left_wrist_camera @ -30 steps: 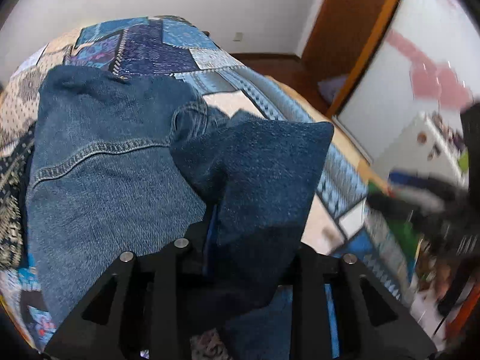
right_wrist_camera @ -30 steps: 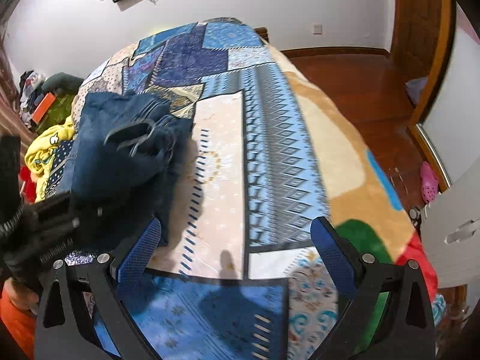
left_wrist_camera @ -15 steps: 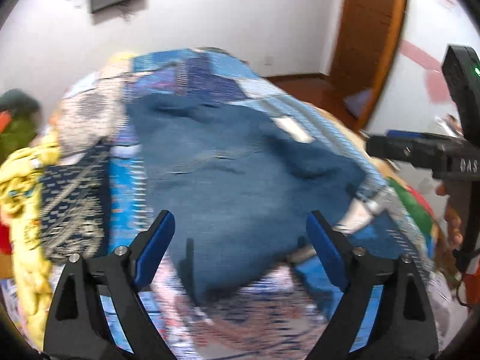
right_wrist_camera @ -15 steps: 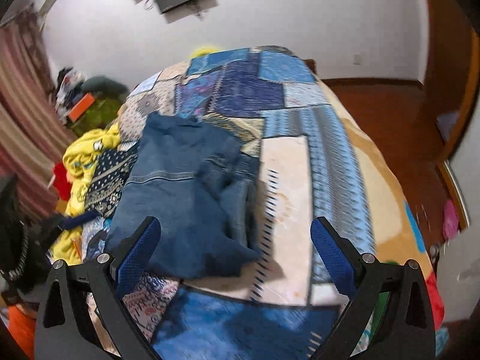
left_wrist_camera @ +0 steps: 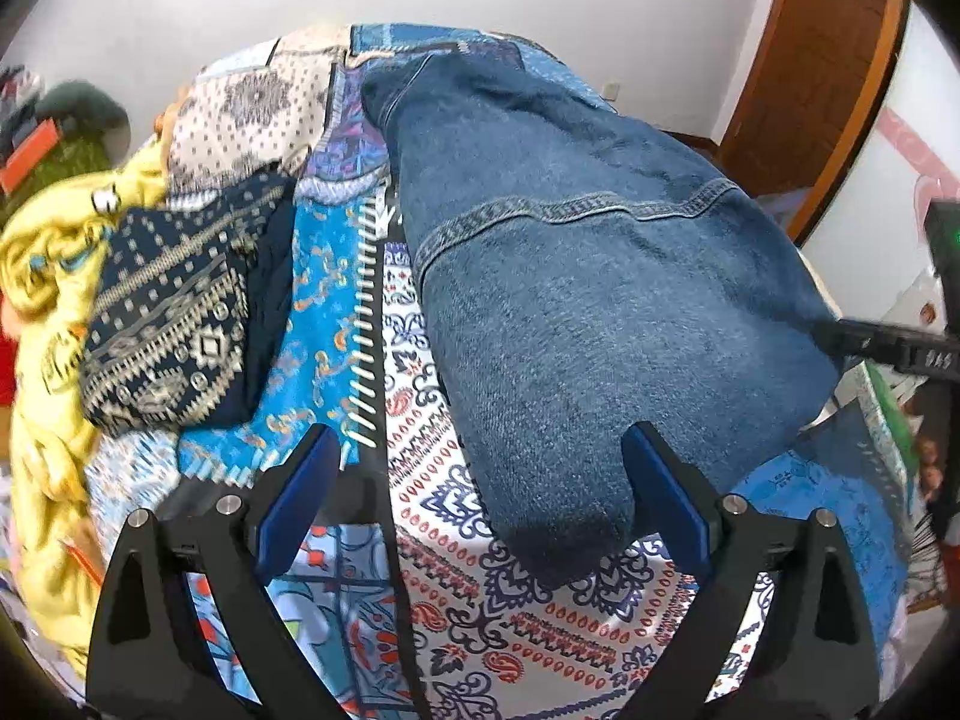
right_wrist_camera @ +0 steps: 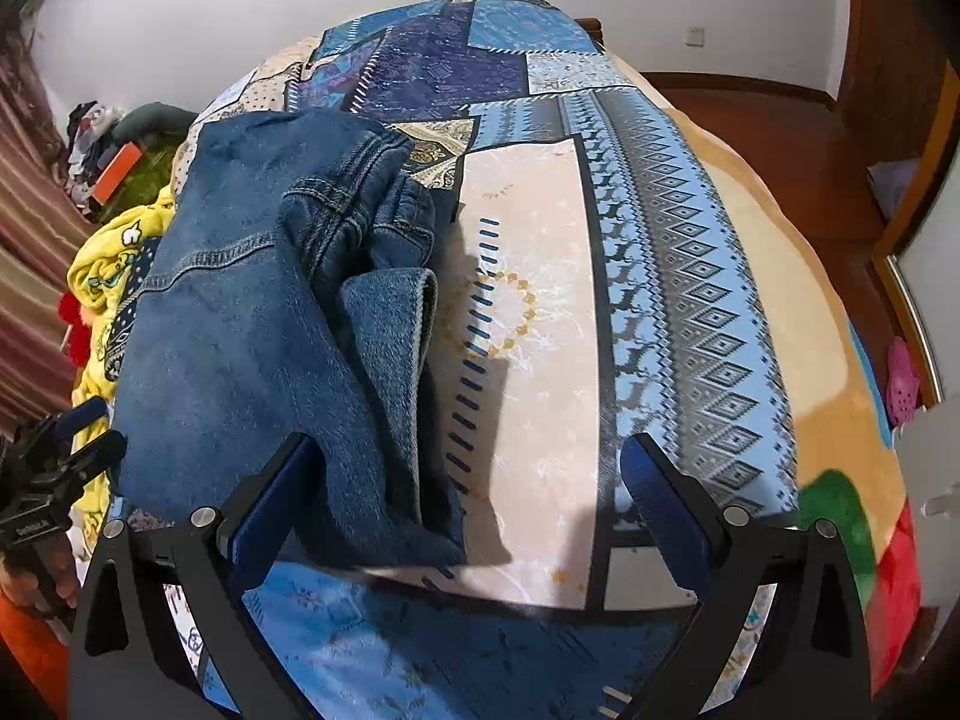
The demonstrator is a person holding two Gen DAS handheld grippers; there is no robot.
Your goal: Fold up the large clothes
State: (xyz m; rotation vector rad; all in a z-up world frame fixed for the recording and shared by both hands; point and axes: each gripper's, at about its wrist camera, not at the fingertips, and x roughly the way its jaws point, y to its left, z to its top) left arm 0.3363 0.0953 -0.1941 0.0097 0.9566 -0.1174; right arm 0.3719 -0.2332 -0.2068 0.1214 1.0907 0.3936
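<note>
The denim garment (left_wrist_camera: 600,300) is laid on the patchwork bedspread (left_wrist_camera: 540,630). Nothing is held by the opening left gripper (left_wrist_camera: 480,510) or the wide right gripper (right_wrist_camera: 468,510). The bunched sleeve (right_wrist_camera: 384,312) could be creased in.

Bright, even room light in both views, colours strong on the patchwork blanket (right_wrist_camera: 660,276); a hard dark shadow drops to the right of the denim garment (right_wrist_camera: 258,324) in the right wrist view, so light comes from the left; fisheye bending is heavy (walls and door frame curve, corners go black); the left edge of the left wrist view smears with blur; centre detail stays crisp, stitching readable.
</note>
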